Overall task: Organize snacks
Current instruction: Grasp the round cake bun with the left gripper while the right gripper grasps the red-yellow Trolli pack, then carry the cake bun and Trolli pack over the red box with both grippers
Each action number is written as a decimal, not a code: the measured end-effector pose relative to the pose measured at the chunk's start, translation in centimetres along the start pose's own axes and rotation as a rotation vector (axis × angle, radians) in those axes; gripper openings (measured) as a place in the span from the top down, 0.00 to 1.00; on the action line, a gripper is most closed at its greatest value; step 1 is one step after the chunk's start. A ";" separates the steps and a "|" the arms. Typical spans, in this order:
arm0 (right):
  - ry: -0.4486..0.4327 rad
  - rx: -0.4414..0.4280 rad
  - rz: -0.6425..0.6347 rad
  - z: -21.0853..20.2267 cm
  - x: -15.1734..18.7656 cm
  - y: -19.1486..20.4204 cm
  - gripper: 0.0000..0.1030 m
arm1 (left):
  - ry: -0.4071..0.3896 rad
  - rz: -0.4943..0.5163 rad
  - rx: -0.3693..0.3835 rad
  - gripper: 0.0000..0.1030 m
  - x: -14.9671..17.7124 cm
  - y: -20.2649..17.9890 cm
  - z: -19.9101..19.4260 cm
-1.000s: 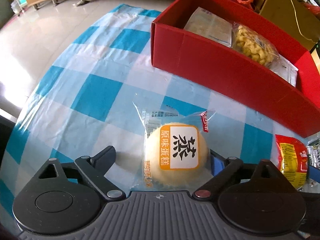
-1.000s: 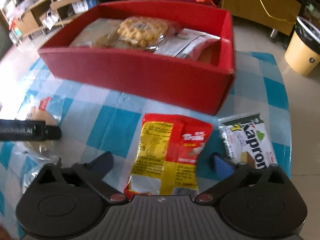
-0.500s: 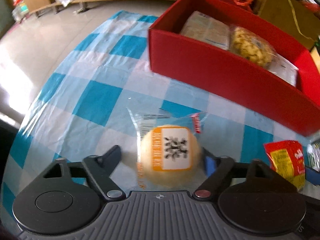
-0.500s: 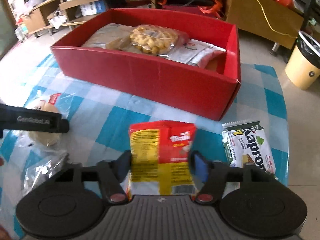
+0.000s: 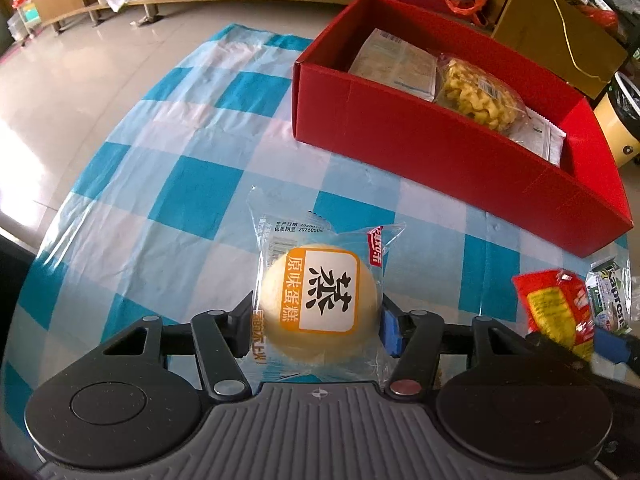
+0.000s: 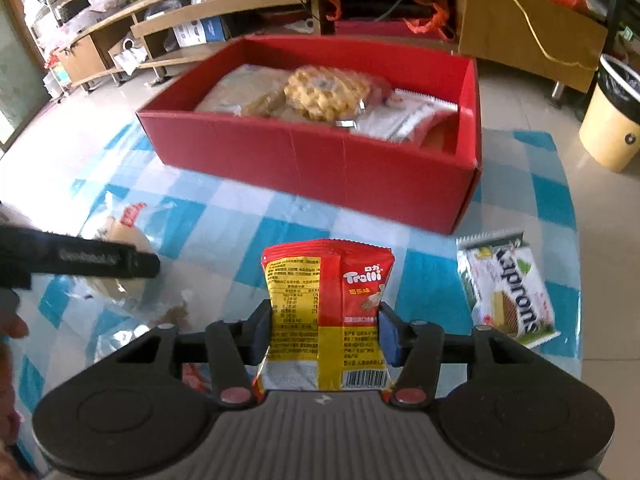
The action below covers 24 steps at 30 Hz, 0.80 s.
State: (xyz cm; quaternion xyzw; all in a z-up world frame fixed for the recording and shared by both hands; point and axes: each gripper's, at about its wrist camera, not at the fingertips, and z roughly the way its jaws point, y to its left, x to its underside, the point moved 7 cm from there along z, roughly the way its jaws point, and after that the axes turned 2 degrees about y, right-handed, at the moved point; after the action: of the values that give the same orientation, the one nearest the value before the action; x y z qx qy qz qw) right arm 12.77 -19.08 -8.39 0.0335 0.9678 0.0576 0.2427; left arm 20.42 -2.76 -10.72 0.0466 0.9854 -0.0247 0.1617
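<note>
A round yellow steamed cake in a clear wrapper (image 5: 320, 296) lies on the blue-and-white checked cloth (image 5: 192, 200). My left gripper (image 5: 316, 320) is closing on it, and both pads touch the wrapper's sides. In the right wrist view my right gripper (image 6: 324, 320) is closing on a red-and-yellow Trolli gummy packet (image 6: 328, 304), which it holds upright above the cloth. The red box (image 6: 312, 160) stands behind with several snack packets inside. The left wrist view shows the box (image 5: 420, 140) to the upper right and the Trolli packet (image 5: 552, 308) at the right edge.
A green-and-white wafer packet (image 6: 508, 292) lies on the cloth right of my right gripper. Crumpled clear wrappers (image 6: 120, 308) lie at the lower left. The cloth ends just past the wafer packet. A yellow bin (image 6: 612, 120), shelves and cardboard boxes stand on the floor beyond.
Both grippers went from wide open to closed on their packets. The right one has lifted the Trolli packet off the cloth and stood it upright. The cake stays on the cloth.
</note>
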 end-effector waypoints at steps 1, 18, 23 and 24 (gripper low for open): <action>-0.003 -0.001 -0.003 -0.3 -0.3 0.1 0.49 | 0.003 0.001 0.002 0.36 0.0 -0.1 0.0; 0.064 0.008 -0.049 3.2 -0.5 0.9 0.46 | -0.009 0.055 -0.072 0.12 -0.1 -0.4 1.6; 0.056 -0.004 -0.055 3.4 -0.5 0.9 0.32 | -0.009 0.045 -0.067 0.08 -0.1 -0.2 1.9; 0.061 -0.007 -0.054 3.5 -0.4 0.8 0.21 | -0.006 0.040 -0.061 0.08 -0.1 -0.1 1.9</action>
State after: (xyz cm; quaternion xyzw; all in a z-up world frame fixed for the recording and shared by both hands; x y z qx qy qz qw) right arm 14.83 -18.01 -11.17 0.0048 0.9751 0.0555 0.2147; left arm 21.15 -2.95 -12.52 0.0613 0.9841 0.0086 0.1666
